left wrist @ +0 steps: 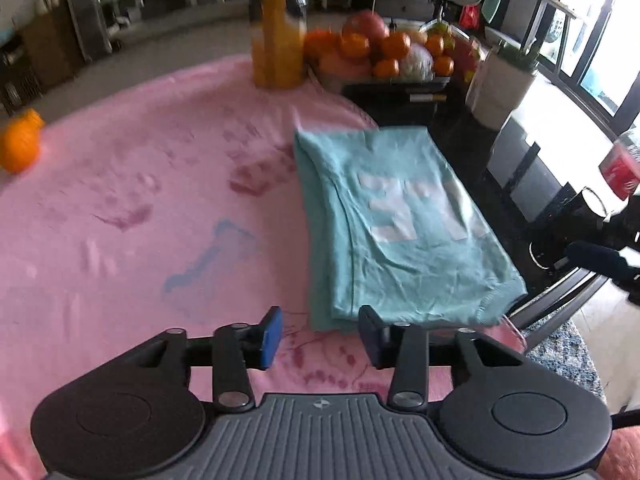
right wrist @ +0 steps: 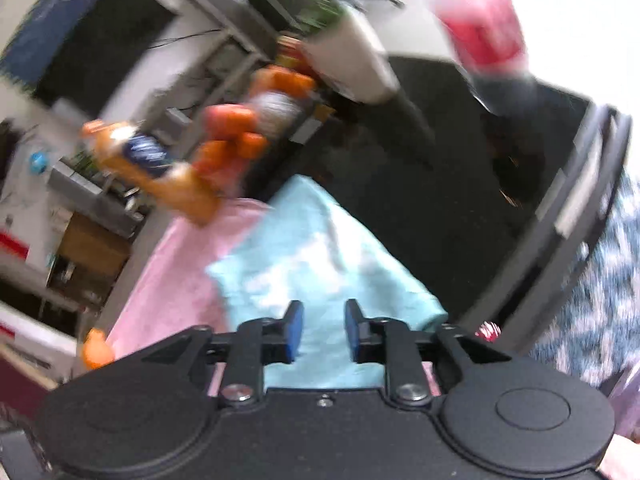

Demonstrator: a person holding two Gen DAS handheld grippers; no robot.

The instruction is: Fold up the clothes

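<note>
Blue-padded left tongs (left wrist: 320,334) are being held open over the pink cloth (left wrist: 132,200), with nothing being gripped between the jaws. Just ahead of the right-hand finger, the folded teal shirt (left wrist: 400,220) is being seen lying flat on the cloth, its near hem just beyond the pad and its pale print facing up. Farther ahead of these tongs, a juice bottle (left wrist: 276,32) and a heap of oranges (left wrist: 384,52) are being shown standing at the cloth's far edge; well off to the left, a single orange (left wrist: 18,146) is being seen.

Right tongs (right wrist: 322,334) are likewise being held open above the shirt (right wrist: 320,256), whose fabric is being seen through the gap, though no pinch is being made. That view is being blurred heavily. Ahead and to the right, a dark tabletop (right wrist: 460,184) is being shown.
</note>
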